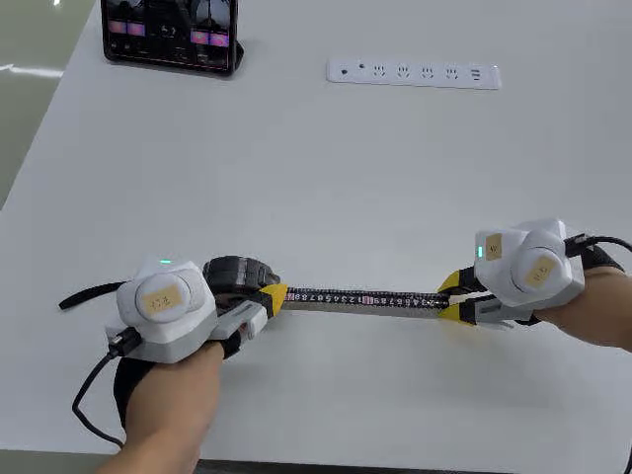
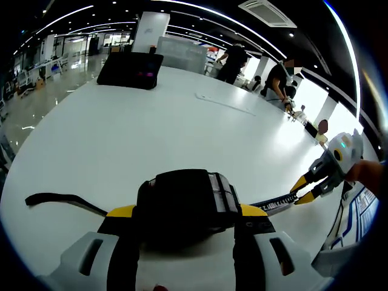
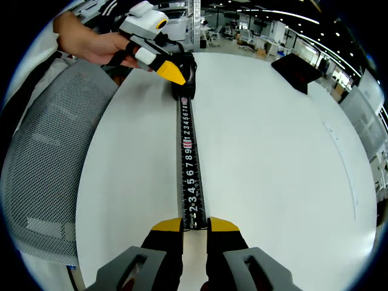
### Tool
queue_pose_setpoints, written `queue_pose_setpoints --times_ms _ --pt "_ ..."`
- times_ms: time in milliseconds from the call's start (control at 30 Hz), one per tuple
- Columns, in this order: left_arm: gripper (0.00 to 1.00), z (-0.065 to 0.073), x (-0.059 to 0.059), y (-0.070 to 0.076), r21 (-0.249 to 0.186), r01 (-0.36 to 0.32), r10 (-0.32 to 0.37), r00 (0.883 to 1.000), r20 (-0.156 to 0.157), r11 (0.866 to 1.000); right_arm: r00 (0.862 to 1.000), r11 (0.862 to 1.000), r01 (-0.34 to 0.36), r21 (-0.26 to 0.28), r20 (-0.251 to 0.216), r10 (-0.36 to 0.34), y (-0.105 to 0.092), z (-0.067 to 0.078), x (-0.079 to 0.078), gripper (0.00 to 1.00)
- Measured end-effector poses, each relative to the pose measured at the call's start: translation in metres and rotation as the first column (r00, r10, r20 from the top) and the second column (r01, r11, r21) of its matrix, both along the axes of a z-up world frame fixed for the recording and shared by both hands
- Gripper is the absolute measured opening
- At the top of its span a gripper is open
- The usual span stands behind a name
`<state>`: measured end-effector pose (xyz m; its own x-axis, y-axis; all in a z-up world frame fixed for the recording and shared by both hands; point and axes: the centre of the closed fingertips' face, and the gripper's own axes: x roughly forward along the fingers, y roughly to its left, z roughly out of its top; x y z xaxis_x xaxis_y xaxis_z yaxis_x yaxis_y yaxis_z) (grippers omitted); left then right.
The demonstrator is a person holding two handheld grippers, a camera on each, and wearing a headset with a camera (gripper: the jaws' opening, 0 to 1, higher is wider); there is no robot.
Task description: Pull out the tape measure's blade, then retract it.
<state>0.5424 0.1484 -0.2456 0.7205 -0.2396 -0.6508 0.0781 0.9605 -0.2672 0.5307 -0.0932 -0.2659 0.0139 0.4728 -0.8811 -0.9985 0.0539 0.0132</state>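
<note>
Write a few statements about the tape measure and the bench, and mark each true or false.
1. The left gripper grips the black tape measure case. True.
2. The right gripper is shut on the end of the blade. True.
3. The blade is wound fully into the case. False: it is pulled out and spans the gap between the two grippers.
4. The power strip lies between the two grippers. False: it lies at the far side of the table, well beyond them.
</note>
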Motion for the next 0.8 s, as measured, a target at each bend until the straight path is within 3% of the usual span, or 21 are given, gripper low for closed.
queue_pose_setpoints --times_ms 800 --pt "0.59 -0.001 0.000 0.001 -0.017 0.001 -0.001 1.000 -0.004 1.000 1.000 0.999 -0.025 0.028 -0.007 0.025 0.029 0.001 0.004 0.10"
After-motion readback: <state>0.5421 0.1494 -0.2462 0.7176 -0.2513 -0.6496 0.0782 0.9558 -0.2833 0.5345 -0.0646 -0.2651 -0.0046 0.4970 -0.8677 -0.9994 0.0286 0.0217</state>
